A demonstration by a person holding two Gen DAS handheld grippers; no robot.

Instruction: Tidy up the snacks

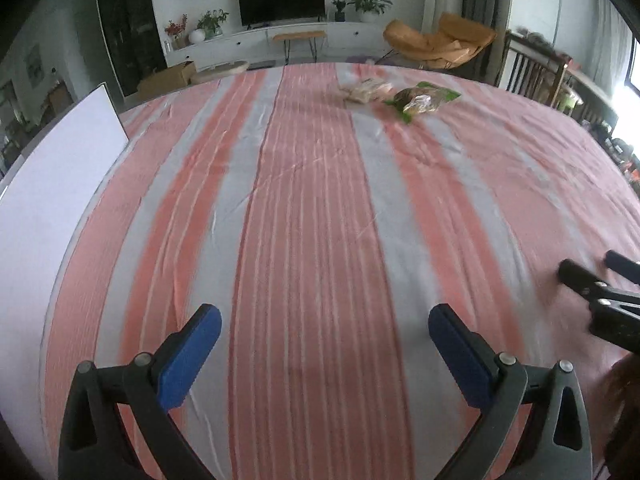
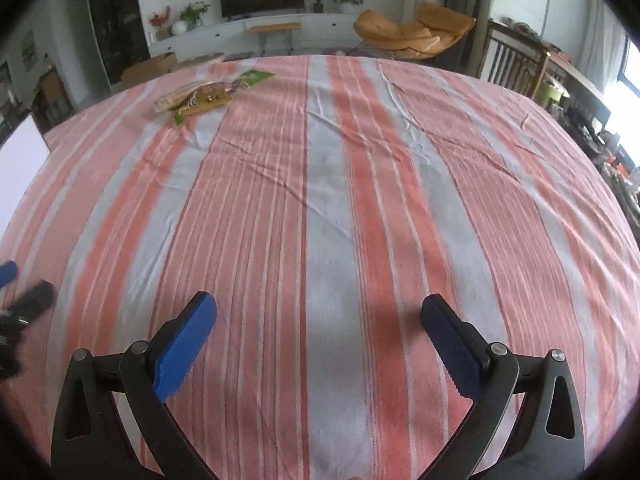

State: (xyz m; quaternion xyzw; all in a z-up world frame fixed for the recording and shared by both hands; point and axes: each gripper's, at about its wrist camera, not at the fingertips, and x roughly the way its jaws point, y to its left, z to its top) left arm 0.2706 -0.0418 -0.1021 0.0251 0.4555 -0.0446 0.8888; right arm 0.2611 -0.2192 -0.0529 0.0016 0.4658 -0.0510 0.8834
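Observation:
A few snack packets lie together at the far end of the pink and grey striped tablecloth [image 1: 312, 200]: a pale clear packet [image 1: 366, 90] and a green-edged bag of brown snacks [image 1: 420, 101]. The right wrist view shows the same packets [image 2: 208, 94] at the far left. My left gripper [image 1: 325, 314] hangs open over bare cloth near the front, nothing between its blue pads. My right gripper [image 2: 319, 304] is also open and empty. Each gripper shows at the other view's side edge: the right gripper [image 1: 592, 268] and the left gripper [image 2: 24, 284], both blurred.
A white board [image 1: 52, 188] stands along the table's left edge. Beyond the far edge are a TV unit with plants [image 1: 280, 0], an orange lounge chair [image 1: 436, 42] and a cardboard box [image 1: 168, 76]. Wooden chairs [image 1: 532, 72] line the right side.

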